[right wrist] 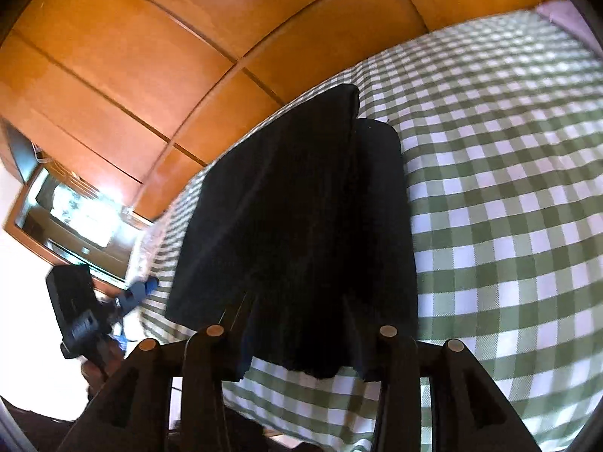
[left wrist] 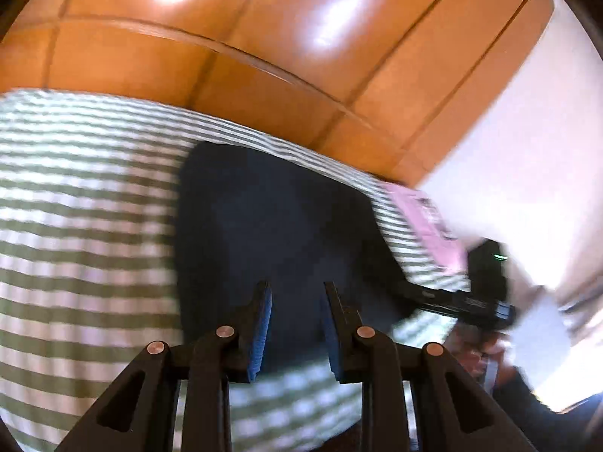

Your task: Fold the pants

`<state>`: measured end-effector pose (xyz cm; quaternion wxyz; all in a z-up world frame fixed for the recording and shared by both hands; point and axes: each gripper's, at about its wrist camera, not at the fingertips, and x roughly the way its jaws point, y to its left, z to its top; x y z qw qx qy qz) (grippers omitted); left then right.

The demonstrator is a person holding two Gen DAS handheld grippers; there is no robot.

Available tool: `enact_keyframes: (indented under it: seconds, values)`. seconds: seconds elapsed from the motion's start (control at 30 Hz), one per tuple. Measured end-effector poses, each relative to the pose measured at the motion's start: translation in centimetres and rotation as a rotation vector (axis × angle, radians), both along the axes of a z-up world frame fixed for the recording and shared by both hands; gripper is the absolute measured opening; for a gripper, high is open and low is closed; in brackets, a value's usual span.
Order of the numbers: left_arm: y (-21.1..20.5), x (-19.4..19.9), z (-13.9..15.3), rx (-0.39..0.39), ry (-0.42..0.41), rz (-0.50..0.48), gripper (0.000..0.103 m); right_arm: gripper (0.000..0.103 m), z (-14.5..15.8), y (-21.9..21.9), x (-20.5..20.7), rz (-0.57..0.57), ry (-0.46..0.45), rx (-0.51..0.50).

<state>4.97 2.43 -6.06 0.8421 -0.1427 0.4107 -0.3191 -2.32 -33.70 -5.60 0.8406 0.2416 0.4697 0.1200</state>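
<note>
Dark navy pants point(left wrist: 264, 218) lie folded into a long strip on a green-and-white checked bed cover point(left wrist: 75, 226). My left gripper point(left wrist: 296, 286) hovers over their near end. Its blue pads point(left wrist: 260, 331) stand apart with nothing pinched between them. In the right wrist view the pants point(right wrist: 301, 207) stretch away from me, one layer stacked on another. My right gripper point(right wrist: 297, 309) straddles their near edge, and bunched cloth sits between its black fingers, which stand apart. The cloth's darkness hides the pads. Each gripper also shows blurred at the edge of the other's view: the right gripper point(left wrist: 410, 293) and the left gripper point(right wrist: 139, 290).
An orange wooden wardrobe point(right wrist: 150, 56) runs along the far side of the bed. The checked cover point(right wrist: 508, 207) spreads wide to the right of the pants. A pink cloth point(left wrist: 422, 218) lies near the bed's corner. A framed window or mirror point(right wrist: 75, 211) is at the left.
</note>
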Motion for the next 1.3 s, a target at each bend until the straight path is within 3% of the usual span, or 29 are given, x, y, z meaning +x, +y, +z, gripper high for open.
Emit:
enact_keyframes:
  seconds: [0.03,0.07,0.2,0.27,0.33,0.47,0.63,0.73,0.9,1.13,1.3]
  values:
    - [0.0,0.2,-0.3,0.033,0.002,0.011,0.025,0.019,-0.2,0.4,0.1,-0.006,0.006,-0.029]
    - [-0.2,0.3,-0.8,0.072,0.013,0.014,0.025,0.016,-0.2,0.6,0.2,-0.008,0.017,-0.051]
    - [-2.3,-1.4,-1.6,0.171,-0.035,-0.031,0.029,0.014,1.9,1.0,0.2,-0.013,-0.045,-0.108]
    - [-3.5,-2.0,-2.2,0.214,-0.038,-0.049,0.030,0.014,1.4,0.3,0.4,-0.017,-0.019,-0.132]
    - [-3.6,-2.6,-2.7,0.204,-0.037,-0.038,0.032,0.014,-0.2,0.1,0.5,-0.011,0.022,-0.176]
    - [-3.5,-2.8,-2.7,0.203,-0.045,-0.041,0.033,0.014,-0.5,-0.2,0.1,-0.031,-0.011,-0.175]
    - [-2.7,-2.9,-1.1,0.199,-0.055,-0.012,0.034,0.021,0.2,0.4,0.2,-0.027,-0.008,-0.202]
    - [-2.7,-2.8,0.1,0.297,-0.107,0.082,0.035,0.025,1.4,1.4,0.5,-0.036,-0.009,-0.272]
    - [-2.9,-2.6,0.9,0.325,-0.124,0.151,0.035,0.030,4.1,4.4,0.7,-0.063,-0.117,-0.379]
    - [-3.6,-2.3,0.8,0.363,-0.136,0.149,0.035,0.031,3.1,7.6,1.8,-0.013,-0.109,-0.397]
    - [-4.0,-1.5,1.5,0.385,-0.169,0.145,0.035,0.044,3.3,7.8,3.5,-0.059,-0.105,-0.395]
